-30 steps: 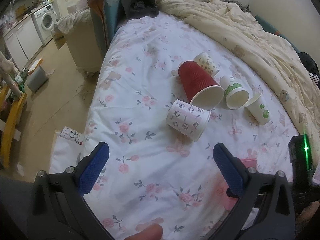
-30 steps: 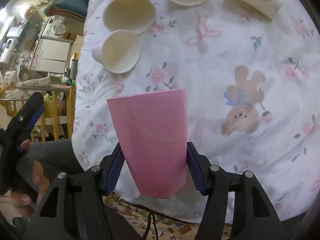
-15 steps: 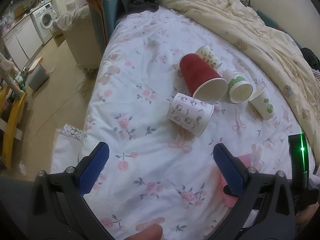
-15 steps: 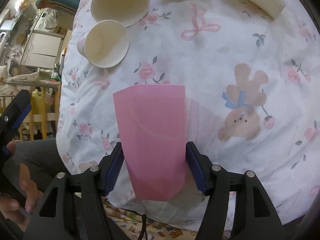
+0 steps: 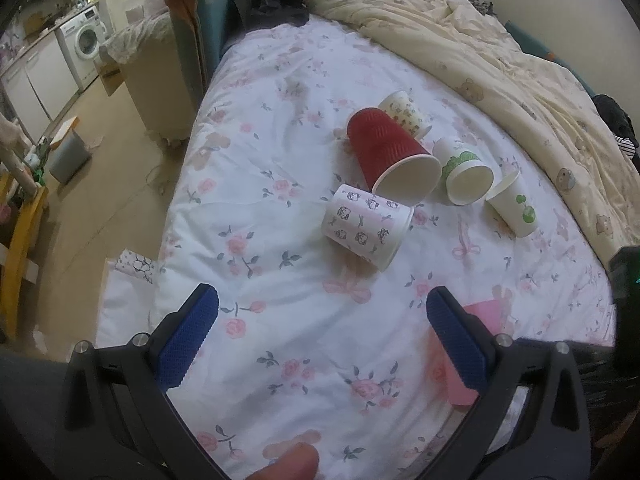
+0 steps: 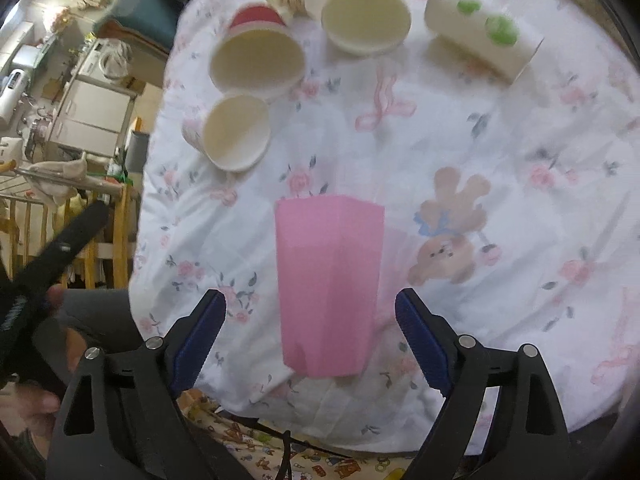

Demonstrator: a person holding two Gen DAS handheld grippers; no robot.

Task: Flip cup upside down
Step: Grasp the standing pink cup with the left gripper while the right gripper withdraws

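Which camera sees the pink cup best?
The right wrist view. There the pink cup stands whole in the middle of the picture, between the open right gripper fingers and touching neither. In the left wrist view only a pink sliver shows behind the left gripper, mostly hidden by one finger.

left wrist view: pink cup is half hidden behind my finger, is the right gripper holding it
Observer: No. In the right wrist view the right gripper is open, with a gap between each finger and the pink cup.
Operator: which end is down
Observer: The wide end is far from that camera, against the sheet, and the narrow end is nearer. No opening shows, so it looks flipped.
Operator: is the nearest paper cup empty
Observer: It looks so. The paper cup lies on its side with its mouth toward the right camera, and only a bare white inside shows.
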